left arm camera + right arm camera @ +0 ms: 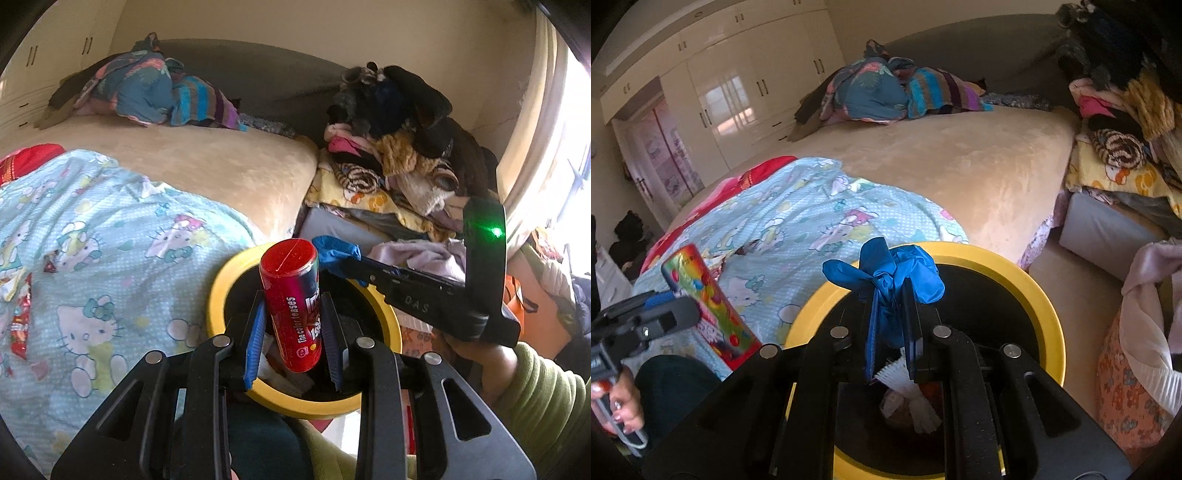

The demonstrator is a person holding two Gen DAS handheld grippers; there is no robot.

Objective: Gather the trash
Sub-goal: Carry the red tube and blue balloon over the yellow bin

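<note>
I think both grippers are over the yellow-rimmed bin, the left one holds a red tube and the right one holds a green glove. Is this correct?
Almost. The glove in the right gripper is blue, not green, as the right wrist view shows. The rest holds: the left gripper grips the red tube, both over the yellow-rimmed bin.

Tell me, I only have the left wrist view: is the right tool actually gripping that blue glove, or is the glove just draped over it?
Observer: Gripping. In the right wrist view the blue glove is pinched between the right tool's pads and bunches out above them.
Operator: Is it over the bin?
Observer: Yes, it sits over the opening of the yellow-rimmed bin, near the far-left part of the rim.
Operator: Anything already in there?
Observer: A white bristly item lies low inside the bin, seen just below the tool.
</note>
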